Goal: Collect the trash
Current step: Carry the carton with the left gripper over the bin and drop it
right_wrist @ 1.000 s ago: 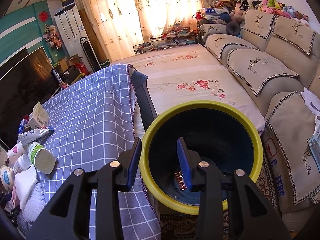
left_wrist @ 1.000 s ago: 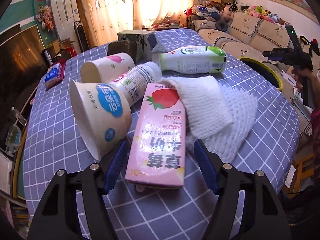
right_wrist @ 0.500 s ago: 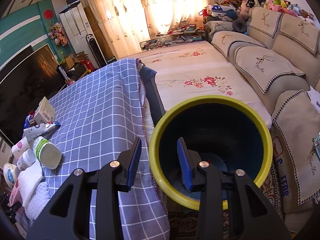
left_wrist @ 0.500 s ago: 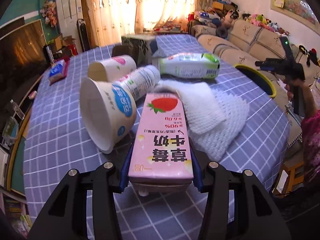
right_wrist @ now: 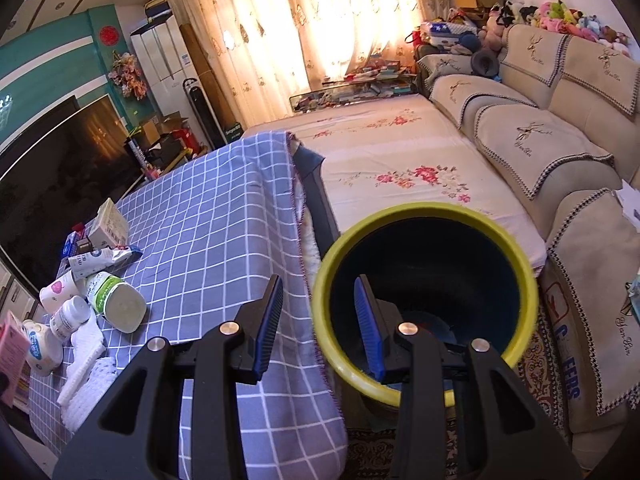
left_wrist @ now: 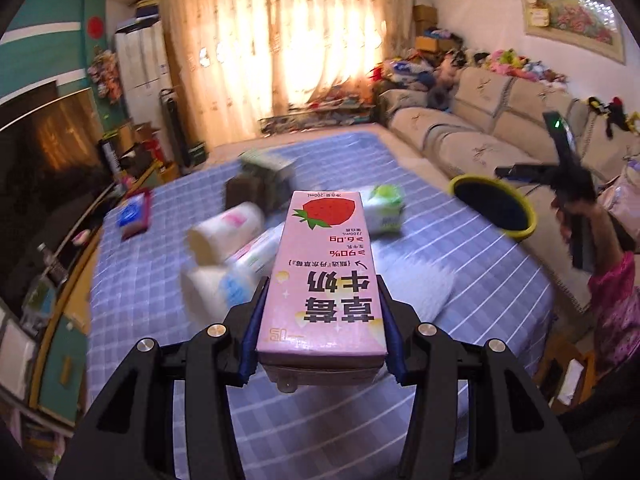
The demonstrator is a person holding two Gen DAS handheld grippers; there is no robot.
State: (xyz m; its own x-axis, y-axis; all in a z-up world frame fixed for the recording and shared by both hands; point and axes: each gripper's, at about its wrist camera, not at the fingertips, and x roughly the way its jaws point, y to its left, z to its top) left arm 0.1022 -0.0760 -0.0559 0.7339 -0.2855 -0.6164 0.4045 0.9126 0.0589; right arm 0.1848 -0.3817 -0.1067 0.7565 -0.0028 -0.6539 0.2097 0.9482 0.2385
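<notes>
Pointing lengthwise away, gripped milk carton

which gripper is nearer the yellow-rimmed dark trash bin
Right. The right gripper hangs open at the yellow-rimmed dark trash bin; the left gripper holds the pink strawberry milk carton over the table.

Pink milk carton: smooth printed paperboard with a slight sheen. Checked tablecloth: matt woven cloth. Yellow-rimmed bin: smooth plastic.

Black tongs with blue pads, silver screws, pink sleeve.
</notes>
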